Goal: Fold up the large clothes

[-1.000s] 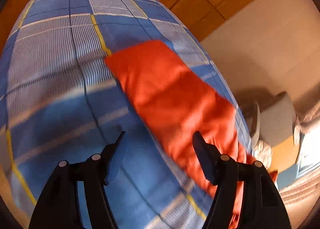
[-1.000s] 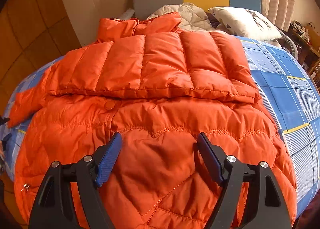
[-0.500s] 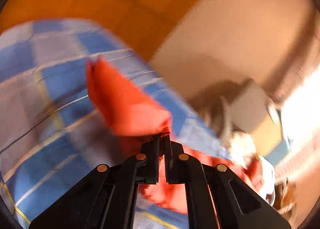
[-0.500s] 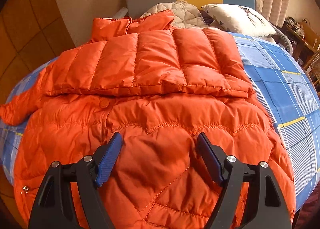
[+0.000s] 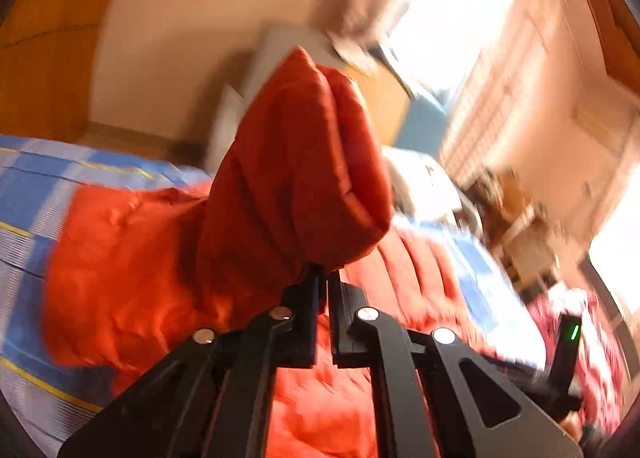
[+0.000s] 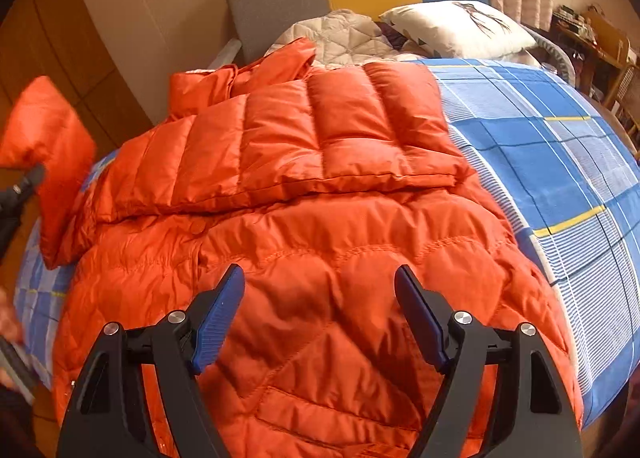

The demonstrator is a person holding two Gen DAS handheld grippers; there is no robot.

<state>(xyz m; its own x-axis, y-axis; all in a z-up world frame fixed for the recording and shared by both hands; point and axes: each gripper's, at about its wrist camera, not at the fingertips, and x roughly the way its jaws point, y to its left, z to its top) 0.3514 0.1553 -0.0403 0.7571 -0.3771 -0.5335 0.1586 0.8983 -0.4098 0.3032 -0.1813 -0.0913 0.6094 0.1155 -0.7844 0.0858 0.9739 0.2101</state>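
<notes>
Now the orange quilted down jacket (image 6: 320, 258) lies spread on the bed with the blue checked cover (image 6: 560, 146), one sleeve already folded across it. The left gripper (image 5: 323, 278) holds the other sleeve (image 5: 304, 162) in the air, jaws pinched on a thin edge; the slippery fabric may slide out. The right gripper (image 6: 320, 318) hovers over the hem, jaws wide and empty, so nothing pins the body and it may drag.
</notes>
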